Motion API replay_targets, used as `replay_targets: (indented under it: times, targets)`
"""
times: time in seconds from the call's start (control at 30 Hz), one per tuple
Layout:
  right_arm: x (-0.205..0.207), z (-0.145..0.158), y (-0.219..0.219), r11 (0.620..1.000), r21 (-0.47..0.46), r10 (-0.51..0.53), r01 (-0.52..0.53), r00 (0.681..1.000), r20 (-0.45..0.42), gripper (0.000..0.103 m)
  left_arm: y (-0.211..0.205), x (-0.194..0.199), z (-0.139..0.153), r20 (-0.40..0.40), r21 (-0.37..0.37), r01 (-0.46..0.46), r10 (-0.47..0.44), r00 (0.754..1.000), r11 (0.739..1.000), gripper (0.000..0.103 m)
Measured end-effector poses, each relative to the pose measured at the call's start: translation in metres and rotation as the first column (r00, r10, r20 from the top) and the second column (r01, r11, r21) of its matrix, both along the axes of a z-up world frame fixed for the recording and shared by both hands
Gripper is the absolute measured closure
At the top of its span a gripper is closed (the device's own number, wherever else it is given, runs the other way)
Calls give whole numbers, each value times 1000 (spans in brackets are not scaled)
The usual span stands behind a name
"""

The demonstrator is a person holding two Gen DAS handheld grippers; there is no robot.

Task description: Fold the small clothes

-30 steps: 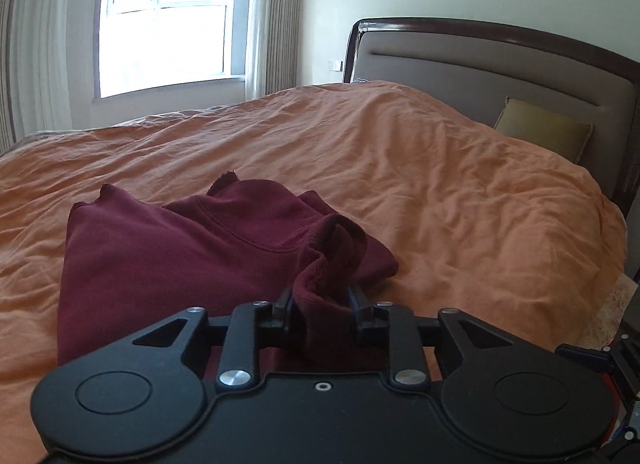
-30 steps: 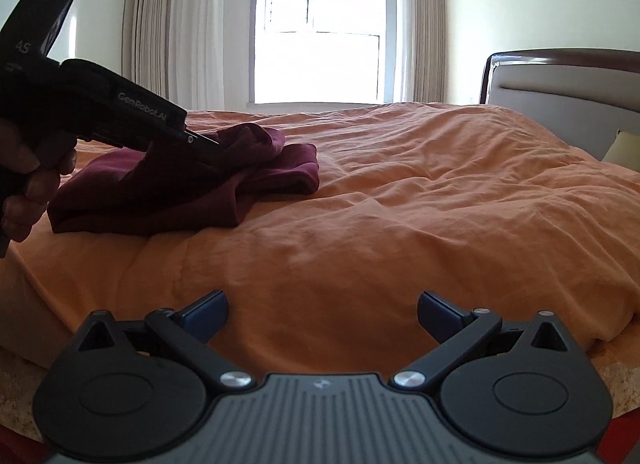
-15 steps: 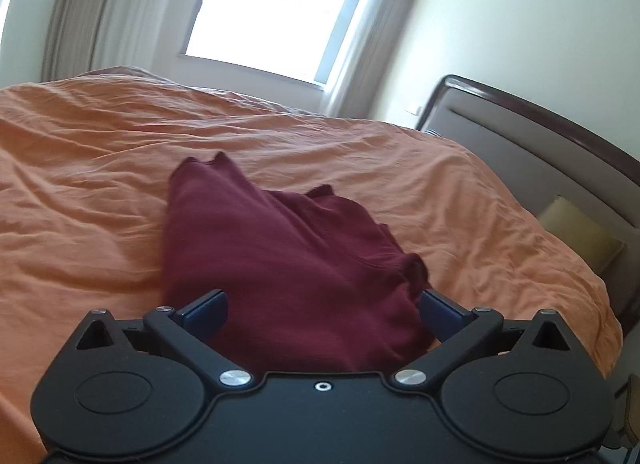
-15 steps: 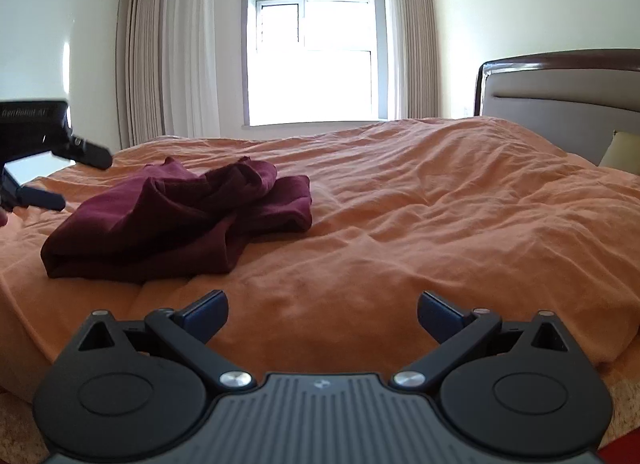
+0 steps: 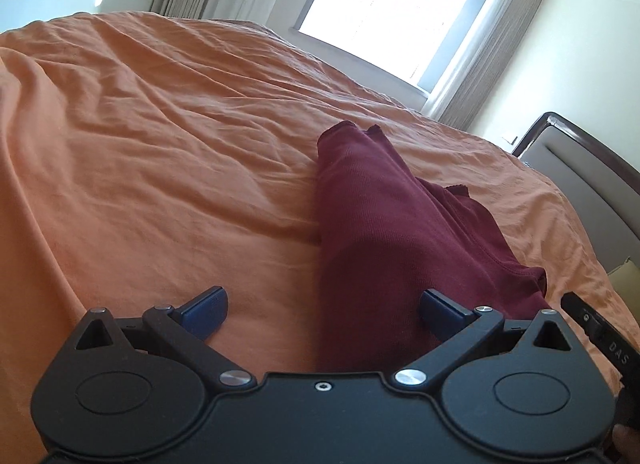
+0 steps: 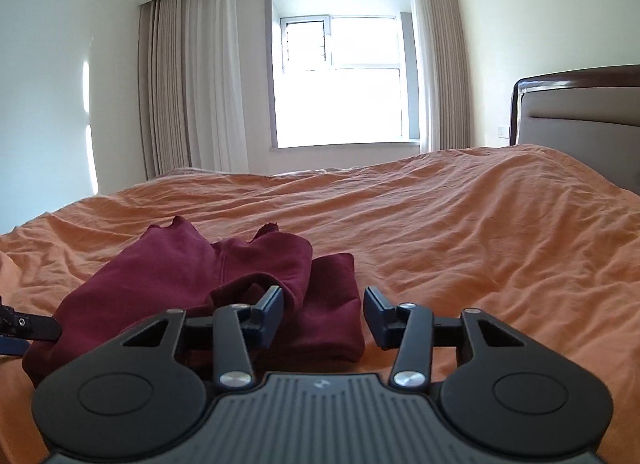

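Both tools gape, gripping nothing: left tool [image 5: 322,310] straddles the maroon garment's [image 5: 384,232] near edge, right tool [image 6: 323,314] its folded corner, apparently poised for another fold.

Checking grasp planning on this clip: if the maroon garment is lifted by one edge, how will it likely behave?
The maroon garment is probably floppy: it lies in soft, uneven layers on the orange bedspread, so a lifted edge would likely drape and unfold. It looks light for its bulk. The knit-looking surface suggests it won't slip easily from the right tongs, now open around a fold.
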State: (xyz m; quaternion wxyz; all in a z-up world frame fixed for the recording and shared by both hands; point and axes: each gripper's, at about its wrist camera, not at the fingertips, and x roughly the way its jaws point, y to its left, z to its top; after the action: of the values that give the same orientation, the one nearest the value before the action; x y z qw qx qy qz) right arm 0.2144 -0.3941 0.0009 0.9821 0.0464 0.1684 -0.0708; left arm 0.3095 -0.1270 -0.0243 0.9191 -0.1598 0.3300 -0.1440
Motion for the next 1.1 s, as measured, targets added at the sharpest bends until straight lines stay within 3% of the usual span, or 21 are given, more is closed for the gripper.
replay_targets:
  times: [0.2, 0.27, 0.3, 0.33, 0.43, 0.57, 0.73, 0.83, 0.97, 1.1]
  targets:
    - [14, -6, 4, 999, 10, 43, -43, 999, -31, 57, -5, 0, -1, 10, 26, 6, -6, 1000, 1000, 1]
    - [19, -10, 2, 997, 43, 65, -63, 997, -43, 71, -6, 0, -1, 10, 29, 6, -7, 1000, 1000, 1]
    - [20, -12, 1, 996, 50, 74, -72, 996, -45, 92, -6, 0, -1, 9, 28, 6, -7, 1000, 1000, 1]
    - [19, -13, 3, 997, 38, 71, -69, 997, -40, 98, -6, 0, -1, 9, 28, 7, -7, 1000, 1000, 1]
    - [6, -12, 14, 997, -69, 39, -39, 999, 1, 101, -7, 0, -1, 6, 26, 10, -10, 1000, 1000, 1]
    - [-11, -16, 19, 991, -132, -25, 27, 1000, 17, 101, -6, -2, 1, 3, 19, 16, -16, 1000, 1000, 1]
    - [-8, -33, 10, 997, -72, -12, 8, 999, -52, 101, -5, -1, -1, 0, 23, 19, -19, 1000, 1000, 1]
    - [-19, -26, 7, 999, -51, -13, 12, 1000, -16, 100, -7, -3, -1, 3, 36, 24, -25, 1000, 999, 1]
    - [-29, -15, 8, 993, -121, -10, 11, 1000, 8, 99, -8, -4, -1, 4, 44, 26, -26, 1000, 999, 1]
    - [-18, -13, 8, 992, -115, 50, -50, 999, -7, 76, -8, -6, -2, 8, 31, 25, -25, 1000, 999, 1]
